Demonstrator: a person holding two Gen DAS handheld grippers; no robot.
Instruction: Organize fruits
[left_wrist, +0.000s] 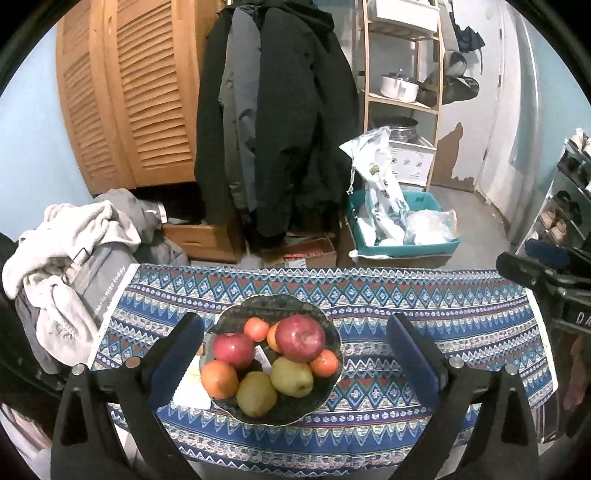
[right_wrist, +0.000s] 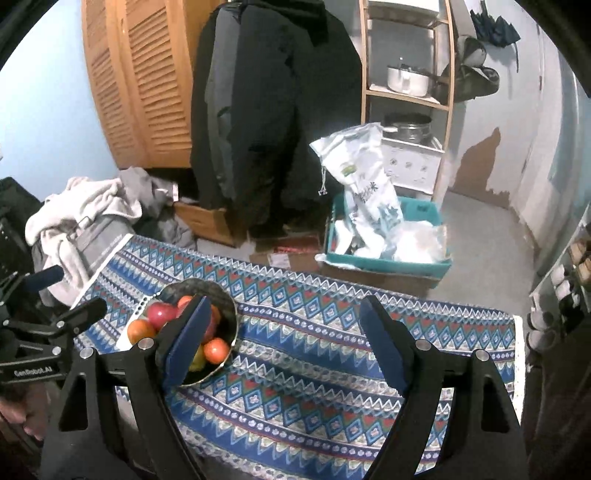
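A dark bowl (left_wrist: 325, 397) sits on the patterned tablecloth (left_wrist: 461, 332) and holds two red apples (left_wrist: 300, 338), two green pears (left_wrist: 291, 376) and several oranges (left_wrist: 219, 379). My left gripper (left_wrist: 295, 354) is open and hovers above the bowl, its fingers to either side of it. The bowl (right_wrist: 231, 314) also shows at the left of the right wrist view, partly hidden by a finger. My right gripper (right_wrist: 286, 343) is open and empty above the cloth to the right of the bowl.
A white paper (left_wrist: 192, 391) lies under the bowl's left side. A pile of clothes (left_wrist: 74, 266) sits left of the table. Beyond the far edge are hanging coats (left_wrist: 273, 122), cardboard boxes and a teal bin (left_wrist: 402, 229) with bags. A shoe rack (left_wrist: 569, 199) stands right.
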